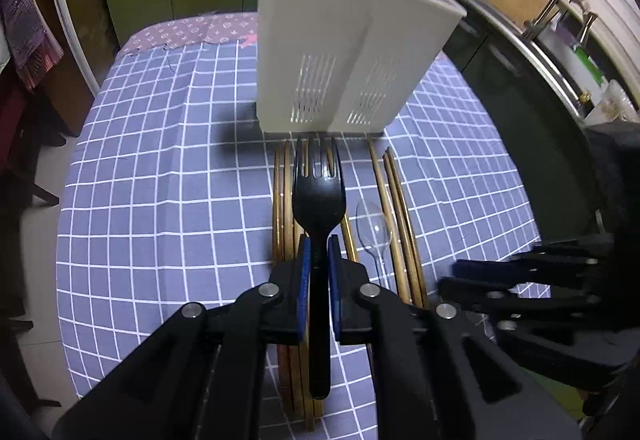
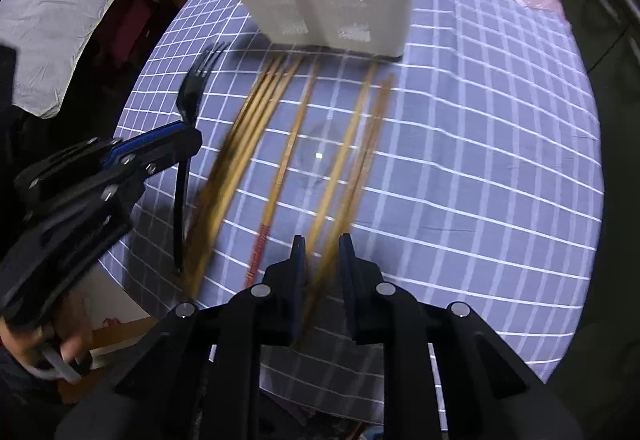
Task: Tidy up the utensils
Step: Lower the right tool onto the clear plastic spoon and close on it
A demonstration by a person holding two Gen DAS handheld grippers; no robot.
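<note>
The left gripper is clamped on a black plastic fork held above the chopsticks before the white utensil caddy, the right gripper part-open around nothing — risk: fork tines catch the caddy's rim and twist loose.

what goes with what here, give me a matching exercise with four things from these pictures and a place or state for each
Things:
1. black fork
2. clear spoon
3. white utensil holder
4. chopsticks

Places or states:
A. stands upright at the far side of the checked cloth
B. clamped in the left tongs, tines pointing forward
C. lie spread lengthwise on the cloth
D. lies on the cloth among wooden sticks, see-through

Pairs: 1-B, 2-D, 3-A, 4-C
</note>
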